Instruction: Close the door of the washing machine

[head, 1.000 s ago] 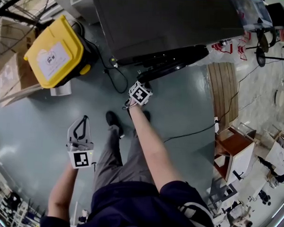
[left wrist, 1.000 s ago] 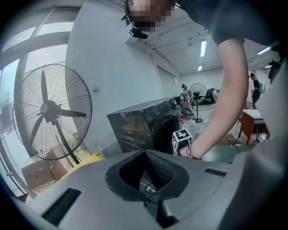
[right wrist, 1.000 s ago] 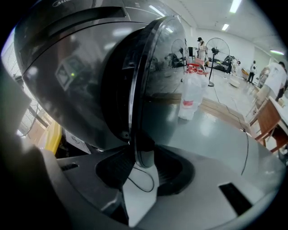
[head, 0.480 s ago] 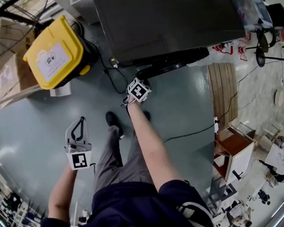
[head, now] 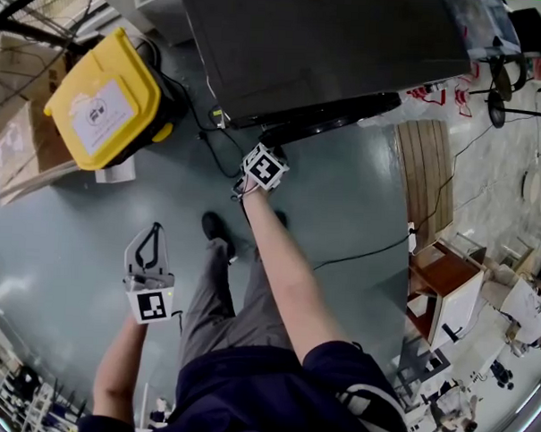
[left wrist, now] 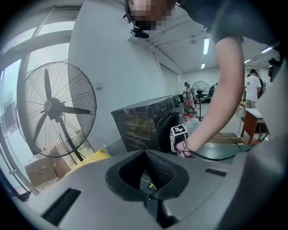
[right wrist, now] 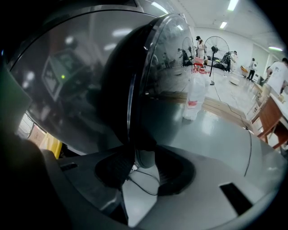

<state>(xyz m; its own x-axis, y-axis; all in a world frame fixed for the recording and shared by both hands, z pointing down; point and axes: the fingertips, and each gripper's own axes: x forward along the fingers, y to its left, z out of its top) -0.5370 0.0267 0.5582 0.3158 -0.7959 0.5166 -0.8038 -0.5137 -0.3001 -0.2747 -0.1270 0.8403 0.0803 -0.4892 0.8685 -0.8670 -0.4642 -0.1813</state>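
The black washing machine [head: 323,43] fills the top of the head view. Its round door [head: 333,115] stands only a narrow gap from the front. My right gripper [head: 263,149] is at the door's left end, under its marker cube. In the right gripper view the door's dark glass bulge [right wrist: 135,90] fills the frame, and its rim runs down between the pads of my right gripper [right wrist: 143,155], which is shut on it. My left gripper [head: 158,228] hangs over the floor well to the left, shut with nothing in it; its tips [left wrist: 145,152] meet.
A yellow lidded bin [head: 105,100] stands left of the machine, with a black cable [head: 224,155] on the floor between them. A wooden pallet [head: 424,173] lies to the right, near a white plastic bag [right wrist: 197,96]. A large standing fan [left wrist: 54,110] is behind the bin. My shoe [head: 214,226] is below the door.
The door has swung closer to the machine's front, and my right gripper has moved with it toward the machine. The left gripper has stayed where it was.
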